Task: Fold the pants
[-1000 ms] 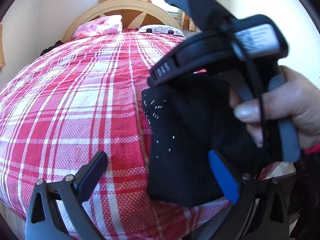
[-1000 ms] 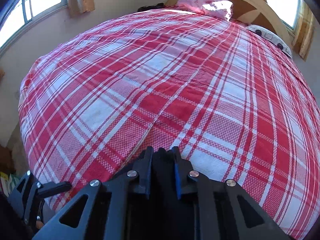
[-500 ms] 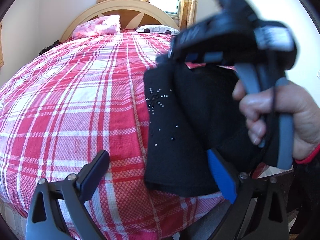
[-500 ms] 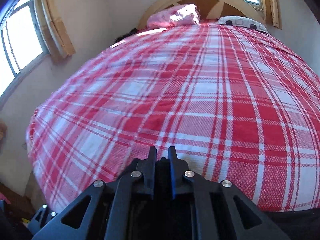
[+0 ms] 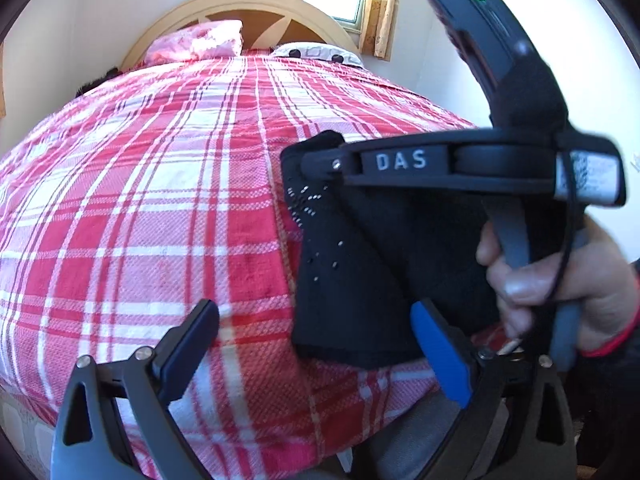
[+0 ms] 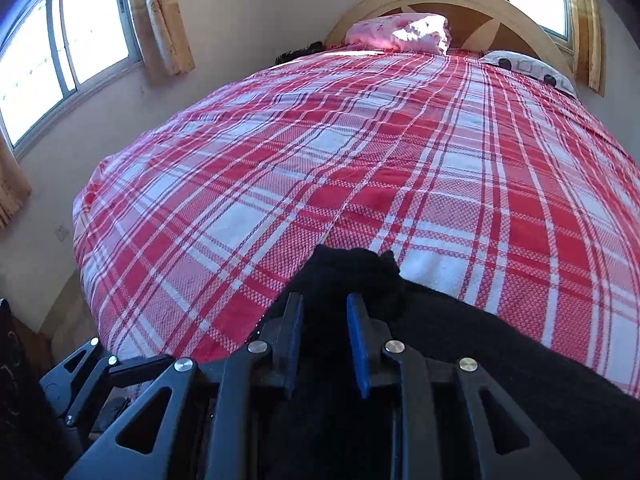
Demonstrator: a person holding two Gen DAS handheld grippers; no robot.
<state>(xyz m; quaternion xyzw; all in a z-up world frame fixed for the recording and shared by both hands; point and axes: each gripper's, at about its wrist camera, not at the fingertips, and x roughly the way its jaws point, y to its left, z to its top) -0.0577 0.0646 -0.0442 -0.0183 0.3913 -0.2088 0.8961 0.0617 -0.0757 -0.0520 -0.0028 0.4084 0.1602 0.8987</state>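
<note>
The black pants (image 5: 360,264), with small silver studs, hang folded from my right gripper (image 5: 316,160) above the near right edge of the bed. In the right wrist view my right gripper (image 6: 323,312) is shut on a bunch of the black pants (image 6: 352,276), which trail off to the lower right. My left gripper (image 5: 316,340) is open and empty, its jaws wide apart, just below and in front of the hanging pants. A hand (image 5: 560,292) holds the right gripper's handle.
A bed with a red and white plaid cover (image 5: 160,200) fills both views. A pink pillow (image 5: 196,40) and a patterned pillow (image 5: 316,52) lie by the curved headboard (image 6: 440,0). Windows (image 6: 60,52) and a wall stand to the left.
My right gripper has swung and levelled out with the pants, and the cloth now bunches out past its fingers. My left gripper has stayed open and barely moved.
</note>
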